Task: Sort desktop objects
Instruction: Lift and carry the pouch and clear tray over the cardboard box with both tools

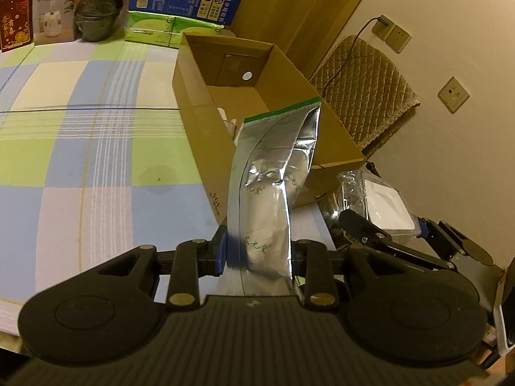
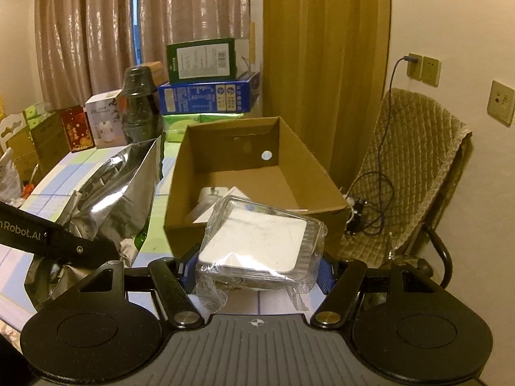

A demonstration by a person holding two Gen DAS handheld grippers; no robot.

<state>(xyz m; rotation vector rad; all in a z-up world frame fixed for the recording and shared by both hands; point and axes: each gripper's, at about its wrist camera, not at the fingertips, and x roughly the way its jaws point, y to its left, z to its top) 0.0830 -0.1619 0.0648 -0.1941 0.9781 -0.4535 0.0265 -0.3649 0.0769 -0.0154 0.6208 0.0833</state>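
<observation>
Our left gripper (image 1: 257, 254) pinches the silver foil pouch (image 1: 273, 173), held upright just before the open cardboard box (image 1: 325, 135). We clamp a clear plastic case (image 2: 257, 244) in our right gripper (image 2: 257, 273), by the box's near wall above the checked tablecloth (image 1: 80, 148).

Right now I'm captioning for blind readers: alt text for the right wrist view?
The right gripper holds a clear plastic case before an open cardboard box on a checked tablecloth. The left gripper holds a foil bag beside it.
</observation>
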